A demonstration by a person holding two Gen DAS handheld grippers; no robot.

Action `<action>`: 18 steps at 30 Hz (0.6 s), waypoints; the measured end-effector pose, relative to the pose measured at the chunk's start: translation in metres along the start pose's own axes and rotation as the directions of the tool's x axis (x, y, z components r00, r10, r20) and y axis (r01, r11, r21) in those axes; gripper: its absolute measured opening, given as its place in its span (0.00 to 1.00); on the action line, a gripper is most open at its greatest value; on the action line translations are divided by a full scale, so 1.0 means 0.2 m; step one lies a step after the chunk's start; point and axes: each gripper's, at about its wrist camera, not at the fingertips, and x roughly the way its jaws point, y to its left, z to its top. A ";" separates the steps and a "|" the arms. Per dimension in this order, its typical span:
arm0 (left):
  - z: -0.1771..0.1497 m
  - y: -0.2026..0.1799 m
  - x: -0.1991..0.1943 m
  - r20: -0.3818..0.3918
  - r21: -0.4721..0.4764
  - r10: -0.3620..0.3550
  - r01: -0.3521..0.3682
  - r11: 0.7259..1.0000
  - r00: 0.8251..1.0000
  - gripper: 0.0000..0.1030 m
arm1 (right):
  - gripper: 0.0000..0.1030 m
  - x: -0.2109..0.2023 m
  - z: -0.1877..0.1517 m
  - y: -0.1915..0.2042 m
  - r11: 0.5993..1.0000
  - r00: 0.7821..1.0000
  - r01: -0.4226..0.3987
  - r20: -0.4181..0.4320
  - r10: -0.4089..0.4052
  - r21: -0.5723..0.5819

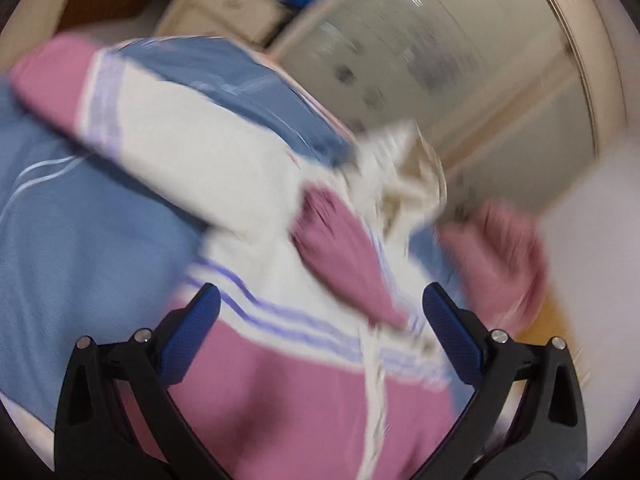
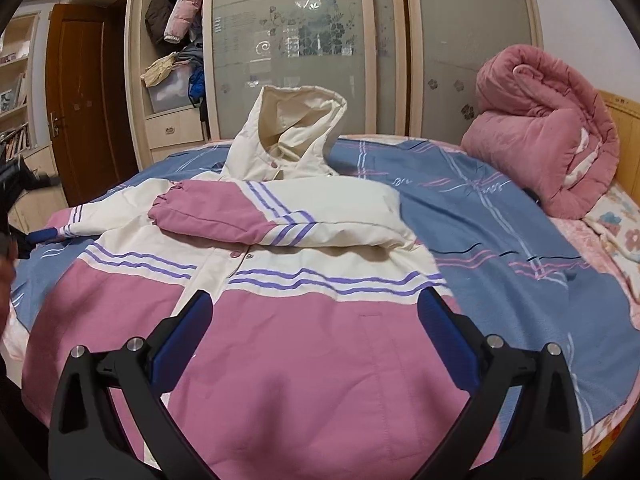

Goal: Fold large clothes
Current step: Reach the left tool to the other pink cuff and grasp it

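Right gripper [image 2: 316, 344] hovering low in frame over pink hem of jacket [image 2: 280, 360], fingers spread wide, gripping nothing. Left gripper [image 1: 320, 340] likewise gaping, empty, its view blurring. Jacket lying flat on bed [image 2: 500, 240], one sleeve [image 2: 224, 216] crossing chest mid-frame, hood [image 2: 296, 132] standing up beyond. Risk: slick padded sleeve sliding off chest during next fold; bulky hood springing fold open. Pink quilt [image 2: 540, 128] upper right, well apart.

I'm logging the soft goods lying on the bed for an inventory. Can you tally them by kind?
Jackets: 1, the pink and cream hooded jacket, one sleeve folded across its chest
Rolled quilts: 1, the pink quilt
Bed sheets: 1, the blue striped sheet
Total: 3
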 end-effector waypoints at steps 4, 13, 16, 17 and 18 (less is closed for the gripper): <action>0.26 0.38 -0.08 0.059 -0.194 -0.163 0.171 0.966 0.985 0.98 | 0.99 0.05 -0.01 0.00 0.999 0.999 -0.041 -0.025 0.041 0.020; 0.51 0.99 -0.36 0.291 -0.395 0.051 0.071 0.916 0.955 0.98 | 0.99 0.15 -0.01 0.06 0.994 0.993 -0.100 -0.052 0.102 0.047; 0.57 1.13 -0.36 0.297 -0.433 0.058 0.080 0.898 0.953 0.98 | 0.99 0.18 -0.01 0.09 0.993 0.992 -0.114 -0.055 0.116 0.040; 0.60 1.18 -0.34 0.292 -0.437 0.043 0.093 0.895 0.956 0.98 | 0.99 0.20 0.00 0.11 0.992 0.991 -0.118 -0.059 0.120 0.038; 0.61 1.20 -0.32 0.289 -0.437 0.030 0.104 0.893 0.957 0.98 | 0.99 0.20 0.00 0.12 0.992 0.990 -0.124 -0.062 0.126 0.038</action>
